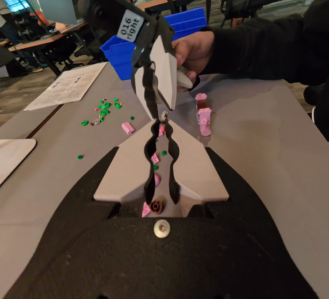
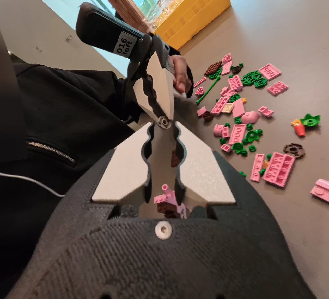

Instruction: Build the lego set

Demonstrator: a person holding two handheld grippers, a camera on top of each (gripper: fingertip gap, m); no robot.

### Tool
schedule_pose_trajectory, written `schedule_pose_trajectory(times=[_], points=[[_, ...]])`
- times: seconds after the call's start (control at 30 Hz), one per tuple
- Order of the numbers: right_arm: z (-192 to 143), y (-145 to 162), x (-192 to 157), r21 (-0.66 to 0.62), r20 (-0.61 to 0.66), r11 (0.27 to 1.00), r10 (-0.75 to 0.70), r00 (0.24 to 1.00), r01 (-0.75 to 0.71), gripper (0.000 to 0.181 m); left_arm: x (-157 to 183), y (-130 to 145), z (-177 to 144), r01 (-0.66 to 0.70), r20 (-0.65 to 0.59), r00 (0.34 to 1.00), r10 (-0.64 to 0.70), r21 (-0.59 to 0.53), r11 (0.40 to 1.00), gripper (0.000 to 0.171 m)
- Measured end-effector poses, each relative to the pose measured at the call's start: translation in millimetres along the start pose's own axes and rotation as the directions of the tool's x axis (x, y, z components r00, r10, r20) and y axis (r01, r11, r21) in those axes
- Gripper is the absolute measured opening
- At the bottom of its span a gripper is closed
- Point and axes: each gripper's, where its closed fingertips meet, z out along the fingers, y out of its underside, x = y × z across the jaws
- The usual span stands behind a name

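My left gripper point(image 1: 162, 121) is shut on a small round grey piece point(image 1: 164, 114) and holds it above the grey table point(image 1: 249, 148). My right gripper point(image 1: 164, 113) comes down from above, its jaws partly open on either side of that piece. In the right wrist view the grey piece point(image 2: 164, 122) sits at the tips of the left gripper point(image 2: 163, 118), between the spread fingertips of the right gripper point(image 2: 164, 124) without clearly touching them. A pink and brown part-built model point(image 1: 203, 116) lies on the table to the right; it also shows under the right gripper point(image 2: 169, 201).
Loose pink and green pieces point(image 2: 236, 130) are scattered on the table, with green leaves point(image 1: 105, 107) farther back. A brown round piece point(image 1: 156, 206) lies under my left gripper. A blue bin point(image 1: 121, 55), a yellow bin point(image 2: 195, 11) and an instruction sheet point(image 1: 71, 84) stand at the edges. Less than 4 cm separates the two grippers' tips.
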Motion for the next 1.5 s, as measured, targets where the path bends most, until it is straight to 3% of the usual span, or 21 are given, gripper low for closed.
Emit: schedule_pose_trajectory(times=[0.13,0.2,0.3,0.37,0.43,0.5,0.83,1.27,1.4,1.5], points=[[-11,-14,17,0.030,-0.204,0.979,-0.194,0.960,0.204,0.032,-24,3,-4,0.199,0.051,0.978,-0.201,0.036,0.979,0.004],[-24,-29,27,0.012,-0.393,0.912,-0.373,0.840,0.411,0.034,-34,3,-7,0.413,-0.001,0.910,-0.415,0.092,0.906,0.004],[-38,-43,30,-0.195,-0.610,0.703,-0.633,0.476,0.684,0.034,-42,4,-10,0.748,-0.201,0.662,-0.722,0.127,0.651,0.003],[-35,-44,25,-0.372,-0.636,0.532,-0.743,0.209,0.761,0.034,-47,9,-11,0.870,-0.297,0.491,-0.819,0.113,0.481,0.003],[-23,-40,20,-0.507,-0.588,0.363,-0.809,-0.005,0.782,0.028,-50,13,-11,0.912,-0.328,0.409,-0.851,0.106,0.397,0.003],[-9,-32,21,-0.586,-0.521,0.254,-0.845,-0.118,0.770,0.023,-49,14,-10,0.916,-0.331,0.398,-0.856,0.091,0.391,0.003],[2,-17,28,-0.560,-0.487,0.338,-0.873,0.029,0.756,0.027,-32,13,-5,0.857,-0.285,0.492,-0.823,-0.009,0.516,0.003],[6,-8,26,-0.574,-0.437,0.325,-0.898,0.054,0.752,0.013,-18,11,-3,0.810,-0.303,0.541,-0.785,-0.063,0.583,0.004],[3,-11,24,-0.548,-0.461,0.356,-0.884,0.082,0.757,0.013,-22,12,-3,0.795,-0.276,0.572,-0.772,-0.045,0.605,0.025],[-3,-13,27,-0.524,-0.486,0.412,-0.864,0.136,0.746,0.014,-26,14,-4,0.772,-0.235,0.612,-0.755,-0.029,0.635,0.028]])
